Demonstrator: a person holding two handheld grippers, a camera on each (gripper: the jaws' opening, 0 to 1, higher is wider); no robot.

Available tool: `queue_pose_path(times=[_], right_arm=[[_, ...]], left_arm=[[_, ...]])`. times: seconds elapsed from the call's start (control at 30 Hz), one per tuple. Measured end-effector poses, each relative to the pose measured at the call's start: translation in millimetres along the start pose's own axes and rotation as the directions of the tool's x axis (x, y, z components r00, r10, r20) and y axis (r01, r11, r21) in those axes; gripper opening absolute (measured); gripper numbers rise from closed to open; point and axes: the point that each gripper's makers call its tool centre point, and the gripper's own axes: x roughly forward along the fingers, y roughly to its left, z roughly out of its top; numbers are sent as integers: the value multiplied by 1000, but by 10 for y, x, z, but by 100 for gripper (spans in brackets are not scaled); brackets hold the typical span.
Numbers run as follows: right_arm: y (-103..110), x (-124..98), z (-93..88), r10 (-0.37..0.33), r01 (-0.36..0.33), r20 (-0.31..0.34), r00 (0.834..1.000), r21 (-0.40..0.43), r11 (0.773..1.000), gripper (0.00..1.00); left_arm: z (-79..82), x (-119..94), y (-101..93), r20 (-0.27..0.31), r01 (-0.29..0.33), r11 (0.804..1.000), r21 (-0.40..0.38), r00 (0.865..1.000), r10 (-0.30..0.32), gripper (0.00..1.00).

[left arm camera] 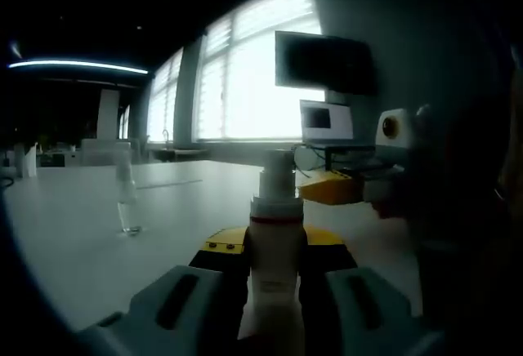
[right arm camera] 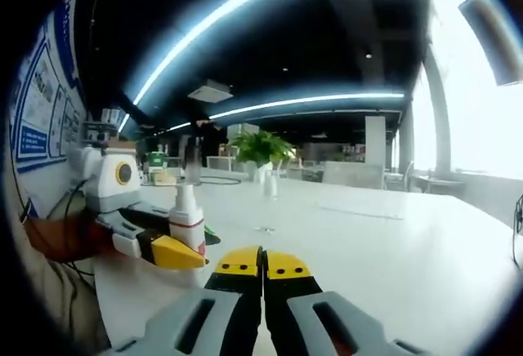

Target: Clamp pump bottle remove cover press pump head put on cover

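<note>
A white pump bottle (left arm camera: pixel 276 250) with a red band under its pump head (left arm camera: pixel 278 175) stands upright between the yellow-tipped jaws of my left gripper (left arm camera: pixel 276 246), which is shut on its body. The clear cover (left arm camera: pixel 127 202) stands by itself on the white table, left of the bottle. My right gripper (left arm camera: pixel 328 187) comes in from the right, its yellow tip level with the pump head and just beside it. In the right gripper view my right gripper (right arm camera: pixel 262 264) is shut with nothing in it; the left gripper (right arm camera: pixel 181 250) with the bottle (right arm camera: pixel 186 219) is at the left, the cover (right arm camera: pixel 266 197) farther back.
The white table (right arm camera: pixel 392 250) stretches wide toward the room. A dark monitor (left arm camera: pixel 325 62) and a small screen (left arm camera: pixel 326 119) stand by bright windows. A potted plant (right arm camera: pixel 260 149) sits at the table's far end. Cables (right arm camera: pixel 73 201) hang at the left edge.
</note>
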Motion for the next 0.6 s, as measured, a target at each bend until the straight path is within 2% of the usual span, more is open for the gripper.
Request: queue_pose_path(times=[0.3,0.6], right_arm=[[194,14,-66,72,-73,-13,997,-73,995,0],[227,22,-159,83,-86,-40,996,-81,993,0]], left_arm=[[1,2,-2,0,0,1000,1,1000,0,14],[-1,-1,-2,0,0,1000,1,1000,0,14]])
